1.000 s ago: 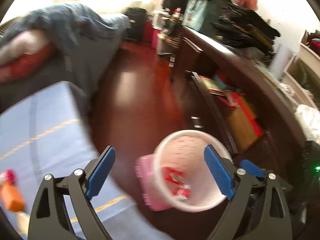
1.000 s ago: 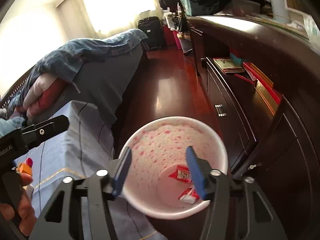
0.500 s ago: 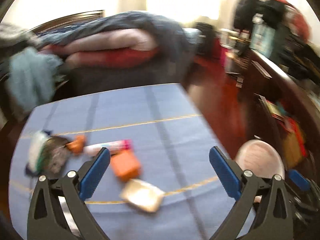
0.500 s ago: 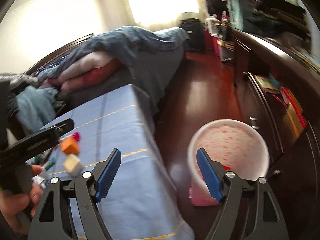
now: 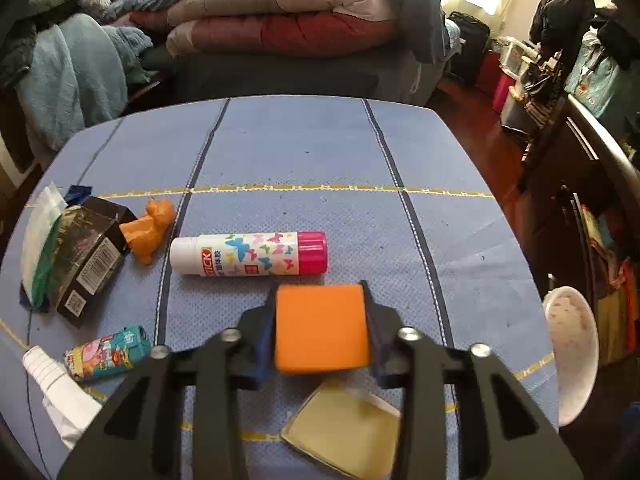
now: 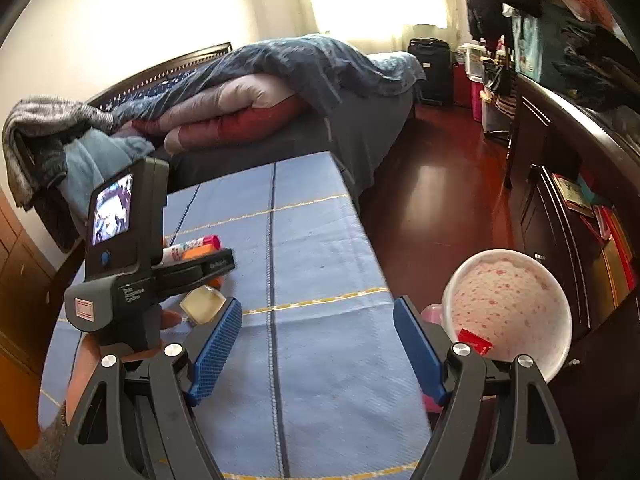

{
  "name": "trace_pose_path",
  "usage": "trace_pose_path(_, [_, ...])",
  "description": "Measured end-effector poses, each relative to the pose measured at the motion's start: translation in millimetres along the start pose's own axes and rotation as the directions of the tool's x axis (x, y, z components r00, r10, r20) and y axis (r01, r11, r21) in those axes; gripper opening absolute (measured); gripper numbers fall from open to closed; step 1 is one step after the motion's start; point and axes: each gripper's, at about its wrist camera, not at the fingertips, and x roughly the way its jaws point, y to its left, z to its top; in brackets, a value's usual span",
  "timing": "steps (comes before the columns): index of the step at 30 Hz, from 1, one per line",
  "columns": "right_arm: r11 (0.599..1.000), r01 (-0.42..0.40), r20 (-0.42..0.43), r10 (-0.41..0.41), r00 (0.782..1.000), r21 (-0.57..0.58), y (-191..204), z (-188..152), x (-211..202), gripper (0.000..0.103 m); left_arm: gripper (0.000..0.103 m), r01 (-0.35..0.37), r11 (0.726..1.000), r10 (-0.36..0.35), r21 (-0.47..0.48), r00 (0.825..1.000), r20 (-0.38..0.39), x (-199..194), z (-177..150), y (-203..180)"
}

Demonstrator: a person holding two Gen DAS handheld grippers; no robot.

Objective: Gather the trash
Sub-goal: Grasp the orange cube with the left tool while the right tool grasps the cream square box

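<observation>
My left gripper (image 5: 320, 320) is shut on an orange block (image 5: 321, 327) over the blue tablecloth (image 5: 304, 152). A pale yellow square packet (image 5: 344, 432) lies just below it. A glue stick (image 5: 248, 254) with a pink cap lies beyond the block. A small colourful wrapper (image 5: 107, 352) and white crumpled paper (image 5: 60, 392) lie at the left. The pink-speckled trash bin (image 6: 506, 312) stands on the floor right of the table and holds red wrappers (image 6: 474, 342). My right gripper (image 6: 318, 344) is open and empty above the table's right part, with the left gripper (image 6: 200, 268) to its left.
An orange toy dog (image 5: 148, 228), a dark box (image 5: 86, 264) and a tissue pack (image 5: 38, 240) lie at the table's left. A bed with piled quilts (image 5: 280, 16) stands behind. A dark dresser (image 6: 568, 184) runs along the right, across the wooden floor (image 6: 432, 208).
My left gripper swung from the bin to the table and closed on the orange block. My right gripper swung left from over the bin to over the table and opened wider.
</observation>
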Motion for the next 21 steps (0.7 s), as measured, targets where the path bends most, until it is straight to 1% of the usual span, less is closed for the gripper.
trace_pose_path(3, [1.000, -0.012, -0.023, 0.012, 1.000, -0.021, 12.7, 0.0, 13.1, 0.078, 0.036, 0.029, 0.999, -0.028, -0.035, 0.999, 0.021, -11.1, 1.7, 16.2])
trace_pose_path(7, [0.997, -0.054, -0.075, 0.050, 0.996, -0.062, 38.3, -1.8, 38.1, 0.078, 0.036, 0.028, 0.998, -0.023, -0.062, 0.996, 0.089, -40.4, 10.0, 45.4])
trace_pose_path(11, [0.990, -0.091, -0.121, 0.079, 0.990, -0.103, 64.4, -3.5, 61.3, 0.078, 0.036, 0.007, 0.997, 0.004, -0.071, 0.988, 0.156, -69.2, 14.8, 70.6])
trace_pose_path(14, [0.986, -0.104, -0.151, 0.083, 0.985, -0.130, 81.3, -5.5, 77.8, 0.078, 0.036, -0.002, 0.997, 0.016, -0.081, 0.984, 0.177, -81.7, 15.0, 88.9])
trace_pose_path(18, [0.982, -0.104, -0.179, 0.075, 0.981, -0.158, 98.4, -8.1, 94.6, 0.078, 0.036, -0.009, 0.994, 0.029, -0.107, 0.982, 0.184, -91.0, 14.4, 112.6])
trace_pose_path(21, [0.981, -0.096, -0.189, 0.063, 0.980, -0.168, 105.3, -8.5, 100.4, 0.067, 0.036, -0.011, 0.992, 0.034, -0.127, 0.982, 0.185, -93.8, 14.2, 128.5])
